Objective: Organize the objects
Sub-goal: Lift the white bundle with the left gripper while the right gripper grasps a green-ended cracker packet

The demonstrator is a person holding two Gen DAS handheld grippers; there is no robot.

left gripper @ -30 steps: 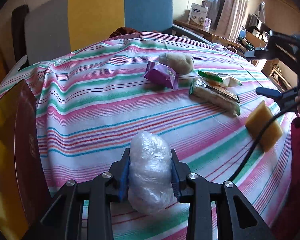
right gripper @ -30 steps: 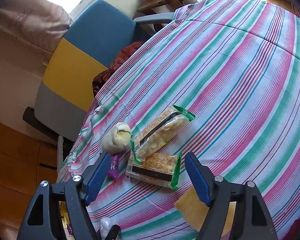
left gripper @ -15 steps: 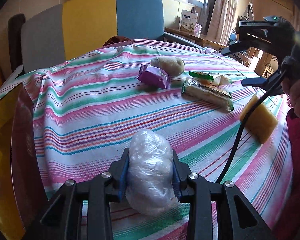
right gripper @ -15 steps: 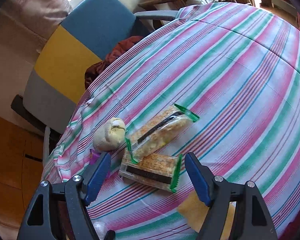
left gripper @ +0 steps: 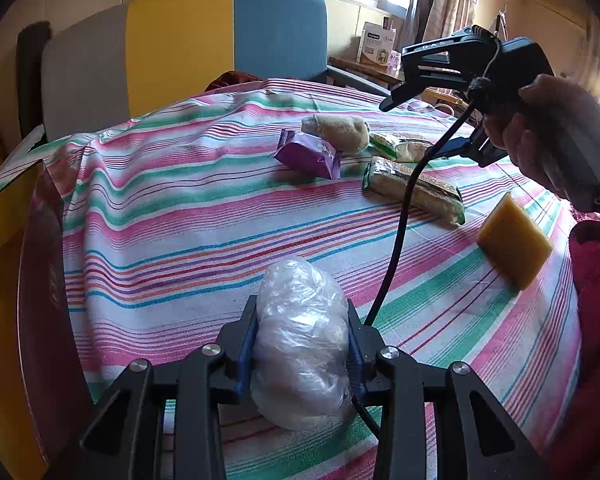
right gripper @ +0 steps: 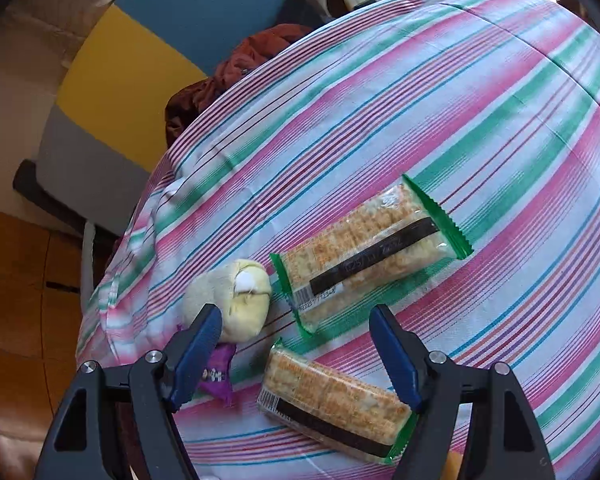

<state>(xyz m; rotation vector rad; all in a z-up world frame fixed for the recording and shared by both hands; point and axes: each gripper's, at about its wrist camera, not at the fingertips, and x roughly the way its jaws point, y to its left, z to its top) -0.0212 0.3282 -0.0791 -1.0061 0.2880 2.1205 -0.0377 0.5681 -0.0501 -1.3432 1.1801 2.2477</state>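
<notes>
Left hand-held gripper [left gripper: 302, 344]: blue pads clamped on both sides of a clear plastic-wrapped bundle [left gripper: 300, 340], held above the near part of the striped counter [left gripper: 172, 216]. Right hand-held gripper [right gripper: 296, 354]: jaws spread wide, empty, hovering over the nearer cracker packet [right gripper: 332, 400]. Second cracker packet [right gripper: 370, 250] lies just beyond. Plush toy [right gripper: 236, 300] beside left pad, purple wrapper [right gripper: 216, 376] below it. Yellow sponge [left gripper: 514, 240] near counter's right edge.
</notes>
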